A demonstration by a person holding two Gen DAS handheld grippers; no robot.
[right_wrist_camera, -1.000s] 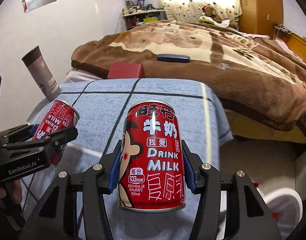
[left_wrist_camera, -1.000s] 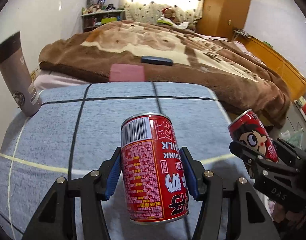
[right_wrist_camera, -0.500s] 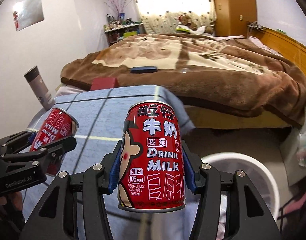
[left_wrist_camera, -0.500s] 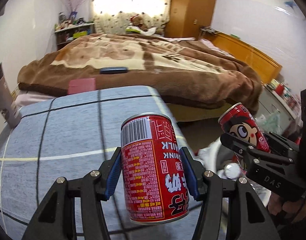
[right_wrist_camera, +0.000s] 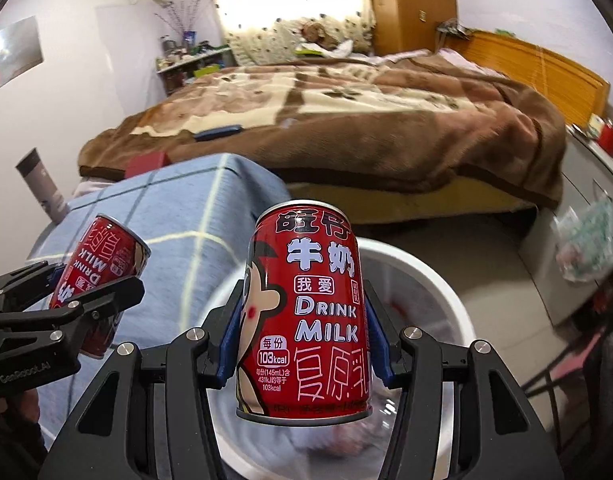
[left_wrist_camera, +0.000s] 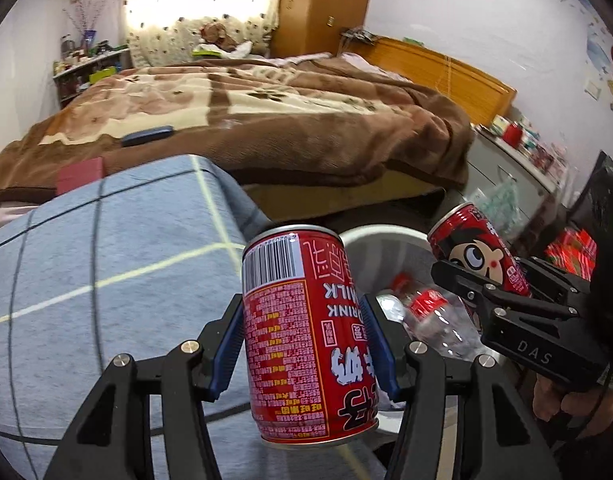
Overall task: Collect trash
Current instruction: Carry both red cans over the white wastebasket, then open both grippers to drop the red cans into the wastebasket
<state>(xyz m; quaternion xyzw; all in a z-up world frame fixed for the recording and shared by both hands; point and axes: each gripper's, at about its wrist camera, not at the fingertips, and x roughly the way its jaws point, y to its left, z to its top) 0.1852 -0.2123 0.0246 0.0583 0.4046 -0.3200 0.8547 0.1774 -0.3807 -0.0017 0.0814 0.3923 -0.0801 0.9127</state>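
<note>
**A:** What are you holding right now?

**B:** I am holding a red milk can in each gripper. My left gripper (left_wrist_camera: 304,344) is clamping its blue pads against the sides of the left can (left_wrist_camera: 306,332), which is standing upright between them with the barcode and small print facing my camera. My jaws there are parted only as wide as the can itself.

**A:** And the other side?

**B:** My right gripper (right_wrist_camera: 302,336) is gripping the right can (right_wrist_camera: 304,308) the same way, pads pressing on both sides, the cartoon face and the "DRINK MILK" lettering turned toward me. That can is upright too.

**A:** Where are the cans sitting relative to the bin?

**B:** I am carrying the right can directly over the white trash bin (right_wrist_camera: 438,276); its rim is curving around behind and below the can. From my left camera the bin (left_wrist_camera: 370,236) is showing just to the right of the left can, with a clear plastic bottle (left_wrist_camera: 438,320) with a red label lying inside it. The left can is hanging over the edge of the blue checked cloth (left_wrist_camera: 106,260), just beside the bin's rim.

**A:** Anything else around?

**B:** The bed with the brown blanket (left_wrist_camera: 266,120) is lying beyond the cloth, and a grey tumbler (right_wrist_camera: 42,188) is standing at the cloth's far left corner.
</note>
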